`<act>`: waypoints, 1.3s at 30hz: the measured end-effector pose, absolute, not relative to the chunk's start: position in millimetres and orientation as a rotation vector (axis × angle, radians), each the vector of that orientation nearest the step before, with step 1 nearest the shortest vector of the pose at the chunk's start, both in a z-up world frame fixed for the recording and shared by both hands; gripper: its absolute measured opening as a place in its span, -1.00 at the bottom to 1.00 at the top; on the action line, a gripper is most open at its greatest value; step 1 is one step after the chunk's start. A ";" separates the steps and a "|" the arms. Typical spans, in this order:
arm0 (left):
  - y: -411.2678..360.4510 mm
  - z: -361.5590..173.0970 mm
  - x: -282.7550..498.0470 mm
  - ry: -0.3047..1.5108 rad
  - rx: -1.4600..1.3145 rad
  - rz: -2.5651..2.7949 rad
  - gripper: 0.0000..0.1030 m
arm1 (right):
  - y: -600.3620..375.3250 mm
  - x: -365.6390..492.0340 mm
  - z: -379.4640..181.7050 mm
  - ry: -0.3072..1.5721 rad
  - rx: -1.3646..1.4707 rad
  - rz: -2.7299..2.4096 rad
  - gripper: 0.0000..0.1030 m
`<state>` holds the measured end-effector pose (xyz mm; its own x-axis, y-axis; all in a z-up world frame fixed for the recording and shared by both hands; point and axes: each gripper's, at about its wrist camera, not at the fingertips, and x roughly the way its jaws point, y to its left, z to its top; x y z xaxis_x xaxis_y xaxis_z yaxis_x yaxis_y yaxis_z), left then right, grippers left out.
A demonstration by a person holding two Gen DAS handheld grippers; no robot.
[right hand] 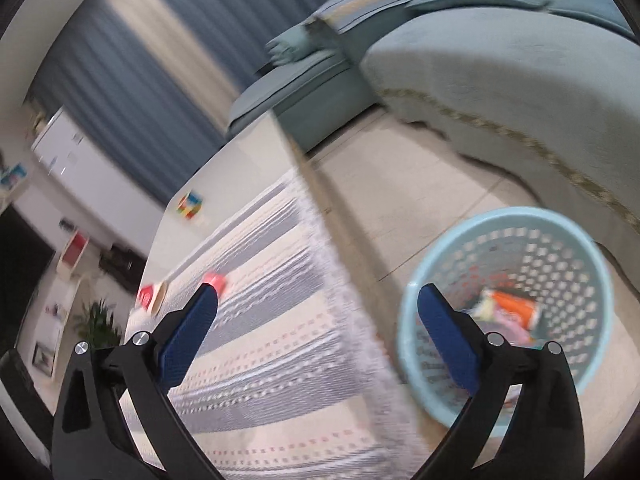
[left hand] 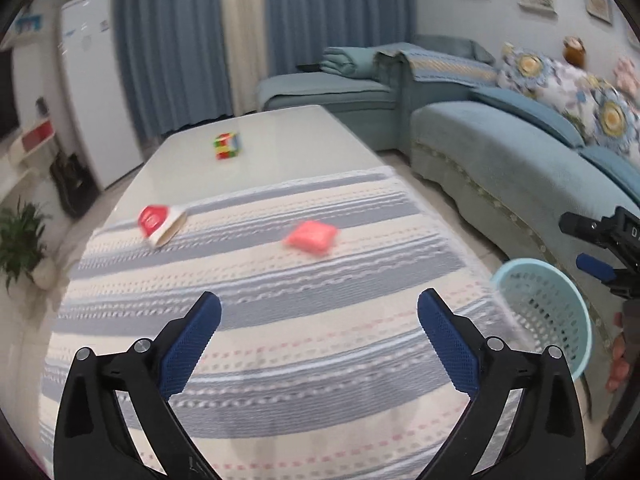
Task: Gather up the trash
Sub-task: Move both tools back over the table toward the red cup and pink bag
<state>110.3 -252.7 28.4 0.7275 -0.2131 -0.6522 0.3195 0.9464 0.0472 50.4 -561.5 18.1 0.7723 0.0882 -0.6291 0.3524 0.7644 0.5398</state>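
A pink packet (left hand: 311, 237) lies on the striped cloth (left hand: 256, 288), and a red and white paper cup (left hand: 160, 225) lies on its side at the cloth's far left edge. My left gripper (left hand: 319, 312) is open and empty above the cloth, short of both. A light blue mesh basket (left hand: 552, 312) stands on the floor beside the table's right edge. My right gripper (right hand: 318, 308) is open and empty, above the table's right edge next to the basket (right hand: 560, 232), which holds an orange wrapper (right hand: 512, 308) and other trash. The packet (right hand: 216, 281) and cup (right hand: 150, 298) show far off.
A multicoloured cube (left hand: 228, 145) sits on the bare far part of the white table (left hand: 280, 136). A teal sofa (left hand: 500, 148) runs along the right, past a strip of tiled floor. The right gripper's body (left hand: 608, 236) shows at the right edge. A plant (left hand: 20, 236) stands left.
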 end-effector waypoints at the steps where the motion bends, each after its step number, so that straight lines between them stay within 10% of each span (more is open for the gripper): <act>1: -241.1 23.7 113.2 0.700 0.148 -0.264 0.85 | -552.5 55.7 16.0 0.694 0.677 -0.139 0.86; 39: -50.3 -86.5 425.8 0.952 0.058 -0.265 0.85 | -343.2 287.7 -59.0 0.906 -0.033 0.178 0.86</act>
